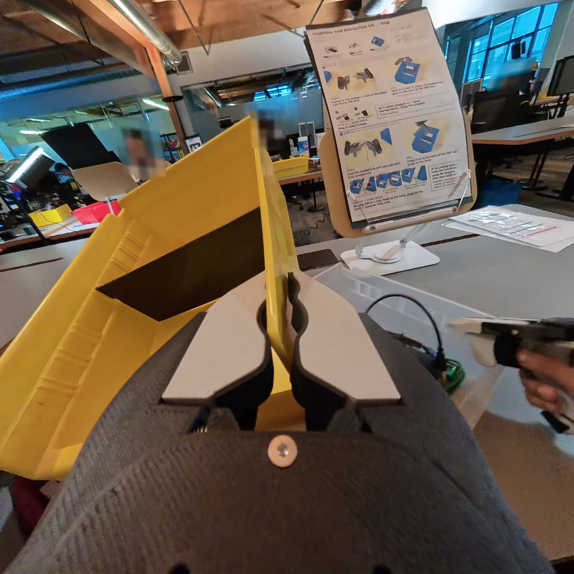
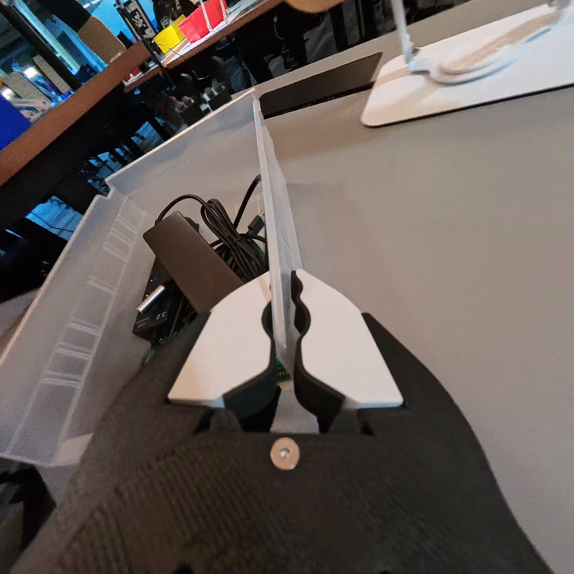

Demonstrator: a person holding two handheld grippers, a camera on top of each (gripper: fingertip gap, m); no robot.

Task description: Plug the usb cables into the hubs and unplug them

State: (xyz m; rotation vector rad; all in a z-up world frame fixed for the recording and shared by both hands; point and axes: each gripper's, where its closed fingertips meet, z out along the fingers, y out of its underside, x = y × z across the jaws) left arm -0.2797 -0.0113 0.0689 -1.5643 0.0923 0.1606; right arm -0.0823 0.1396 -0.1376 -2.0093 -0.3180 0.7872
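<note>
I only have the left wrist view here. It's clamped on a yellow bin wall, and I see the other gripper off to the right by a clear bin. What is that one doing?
Observer: The right gripper is shut on the clear bin, pinching its right side wall.
Operator: Anything in that bin besides the cable I can see?
Observer: Yes, a dark grey hub lies on top of a black hub.
Operator: Is anything plugged in?
Observer: A silver plug sits in the black hub; the coiled black cable lies beside it.
</note>
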